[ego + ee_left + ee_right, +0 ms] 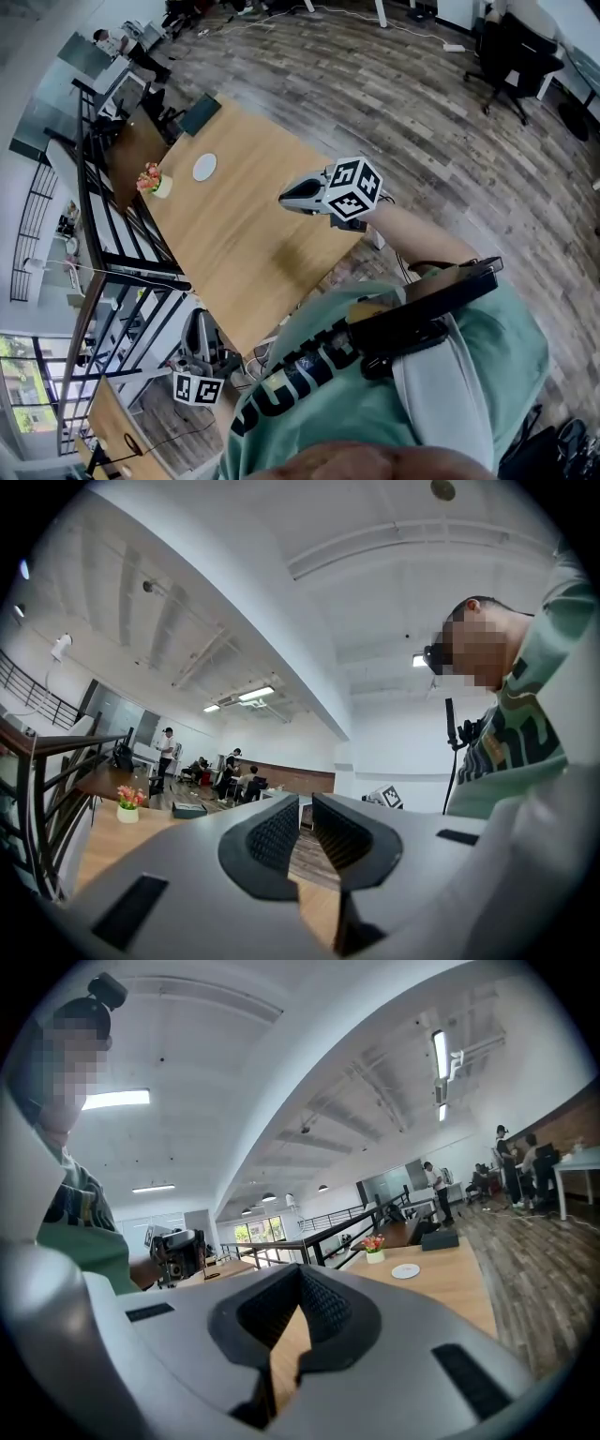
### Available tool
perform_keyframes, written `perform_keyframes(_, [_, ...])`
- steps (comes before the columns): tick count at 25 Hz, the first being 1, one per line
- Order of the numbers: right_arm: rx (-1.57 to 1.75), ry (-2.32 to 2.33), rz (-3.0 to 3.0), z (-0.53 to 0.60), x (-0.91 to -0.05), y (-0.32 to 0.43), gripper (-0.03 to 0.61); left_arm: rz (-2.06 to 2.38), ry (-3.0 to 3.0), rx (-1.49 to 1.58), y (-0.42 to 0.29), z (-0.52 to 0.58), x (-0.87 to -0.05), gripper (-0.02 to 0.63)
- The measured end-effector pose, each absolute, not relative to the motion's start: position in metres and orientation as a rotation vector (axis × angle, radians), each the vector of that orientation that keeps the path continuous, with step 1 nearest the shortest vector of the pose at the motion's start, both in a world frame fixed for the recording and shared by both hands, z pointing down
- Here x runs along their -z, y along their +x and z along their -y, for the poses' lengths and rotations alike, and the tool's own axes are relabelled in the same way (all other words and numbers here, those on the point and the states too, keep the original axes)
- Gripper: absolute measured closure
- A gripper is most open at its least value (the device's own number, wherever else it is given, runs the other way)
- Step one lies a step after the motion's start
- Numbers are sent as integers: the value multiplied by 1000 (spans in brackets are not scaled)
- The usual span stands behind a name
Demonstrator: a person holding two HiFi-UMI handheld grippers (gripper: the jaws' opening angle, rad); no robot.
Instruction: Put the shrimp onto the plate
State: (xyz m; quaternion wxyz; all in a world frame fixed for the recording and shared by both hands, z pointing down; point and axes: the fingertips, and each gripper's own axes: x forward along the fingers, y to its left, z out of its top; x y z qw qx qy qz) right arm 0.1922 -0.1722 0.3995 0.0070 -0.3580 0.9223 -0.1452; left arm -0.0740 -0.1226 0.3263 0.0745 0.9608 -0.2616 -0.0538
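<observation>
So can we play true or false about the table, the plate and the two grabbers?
1. The plate is empty. True.
2. The right gripper holds a shrimp. False: its fingers are shut on nothing.
3. A flower pot stands on the table. True.
4. The left gripper is above the table. False: it is off the table's edge, near the railing.
</observation>
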Motion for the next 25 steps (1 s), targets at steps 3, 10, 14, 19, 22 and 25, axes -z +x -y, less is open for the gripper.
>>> perform_keyframes(3, [456, -1132, -2875, 160, -390, 138, 571, 817, 2878, 147, -137, 108, -334, 565])
perform_keyframes(10, [465, -1200, -2853, 131, -387, 39, 571, 813, 2819, 160, -254, 85, -376, 565])
perform_keyframes(14, [497, -1245, -2864, 113, -385, 21, 571, 728, 2792, 203, -261, 79, -385, 565])
perform_keyframes(19, [479, -1283, -2839, 91, -377, 34, 571, 680, 2815, 177, -245, 62, -380, 565])
perform_keyframes(22, [461, -1290, -2810, 75, -375, 59, 571, 668, 2848, 155, -224, 48, -370, 565])
perform_keyframes(25, [455, -1289, -2786, 53, -377, 97, 571, 665, 2871, 125, -188, 33, -361, 565])
